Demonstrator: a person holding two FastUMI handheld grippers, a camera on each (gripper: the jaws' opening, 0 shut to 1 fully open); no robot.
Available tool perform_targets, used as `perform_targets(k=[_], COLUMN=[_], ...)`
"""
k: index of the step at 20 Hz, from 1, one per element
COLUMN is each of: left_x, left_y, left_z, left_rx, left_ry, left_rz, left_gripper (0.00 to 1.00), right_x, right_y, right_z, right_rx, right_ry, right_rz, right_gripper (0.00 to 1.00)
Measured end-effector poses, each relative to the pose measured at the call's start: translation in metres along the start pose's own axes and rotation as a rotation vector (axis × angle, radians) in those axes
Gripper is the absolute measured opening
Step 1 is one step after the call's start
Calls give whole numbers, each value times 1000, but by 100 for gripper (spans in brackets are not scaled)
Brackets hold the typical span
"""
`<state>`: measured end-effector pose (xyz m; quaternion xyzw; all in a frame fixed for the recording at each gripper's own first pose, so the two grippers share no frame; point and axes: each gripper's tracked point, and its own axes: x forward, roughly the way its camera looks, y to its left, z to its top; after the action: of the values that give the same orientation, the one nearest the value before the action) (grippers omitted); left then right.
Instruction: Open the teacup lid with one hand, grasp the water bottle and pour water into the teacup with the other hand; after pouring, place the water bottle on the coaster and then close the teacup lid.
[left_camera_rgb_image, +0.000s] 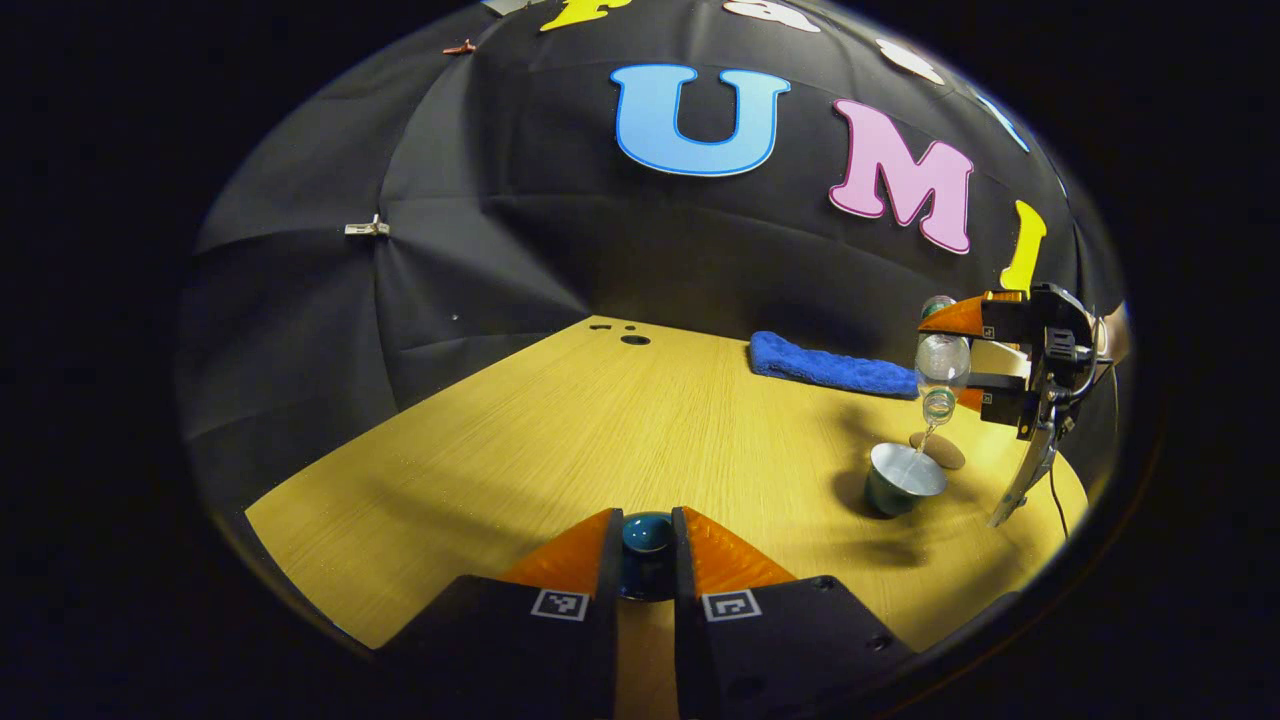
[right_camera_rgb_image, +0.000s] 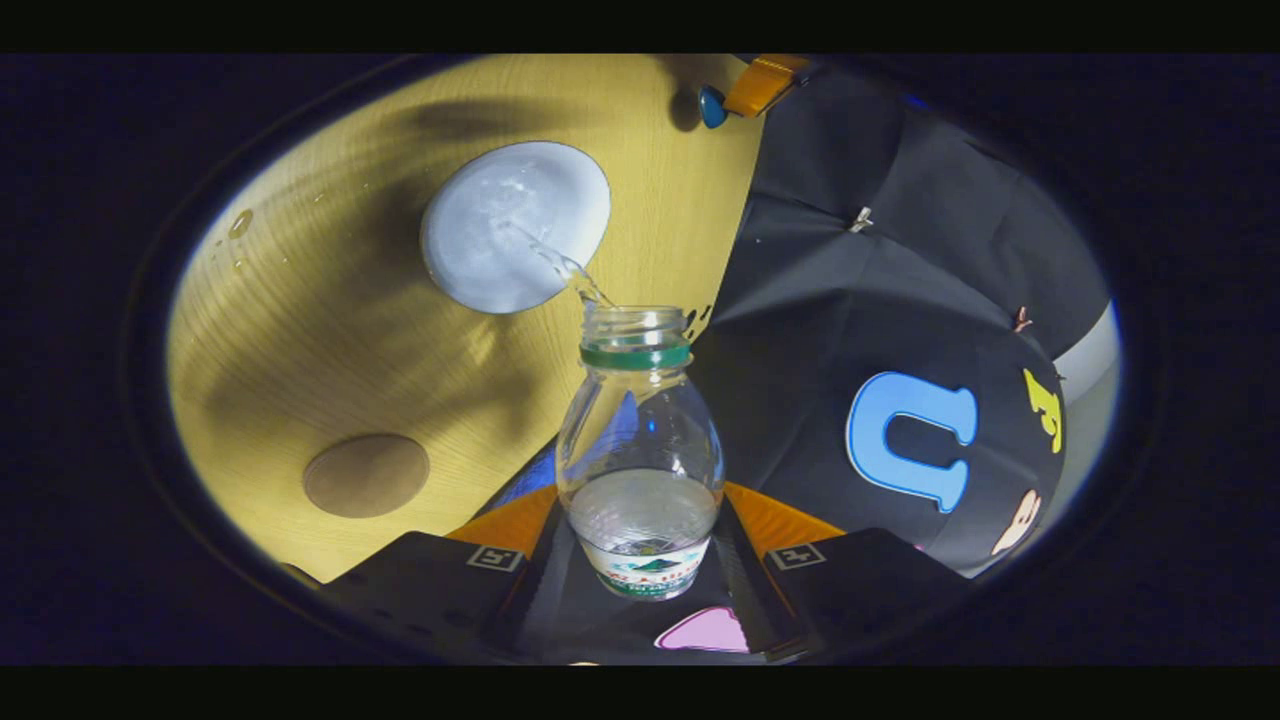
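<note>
Currently the right hand-held gripper (right_camera_rgb_image: 640, 560) grips the water bottle (right_camera_rgb_image: 640, 450), tipped over the teacup (left_camera_rgb_image: 903, 478) on the worktop (left_camera_rgb_image: 600, 440); water streams in. Left hand-held gripper (left_camera_rgb_image: 647, 560) clamps the lid (left_camera_rgb_image: 647, 535). Coaster (right_camera_rgb_image: 366, 475) lies beside the cup.

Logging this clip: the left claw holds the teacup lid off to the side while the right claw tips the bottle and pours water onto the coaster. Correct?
Not quite. The stream from the water bottle lands in the open teacup, not on the coaster, which lies bare beside it in the right gripper view. The left claw does hold the lid.
</note>
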<state>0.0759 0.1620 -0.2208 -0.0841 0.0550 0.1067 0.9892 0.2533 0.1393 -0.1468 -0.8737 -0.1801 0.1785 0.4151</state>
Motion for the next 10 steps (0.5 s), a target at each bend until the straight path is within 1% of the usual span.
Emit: perform_targets(k=[5, 10], left_x=[-1, -1], left_y=[0, -1], left_z=[2, 5], left_rx=[5, 7], left_ry=[-3, -9], left_rz=[3, 2], left_gripper=[27, 27], right_x=[-1, -3], right_y=[-3, -11], right_z=[-2, -5], right_rx=[-24, -50], right_ry=[-7, 13], right_rz=[-4, -27], right_gripper=[73, 73])
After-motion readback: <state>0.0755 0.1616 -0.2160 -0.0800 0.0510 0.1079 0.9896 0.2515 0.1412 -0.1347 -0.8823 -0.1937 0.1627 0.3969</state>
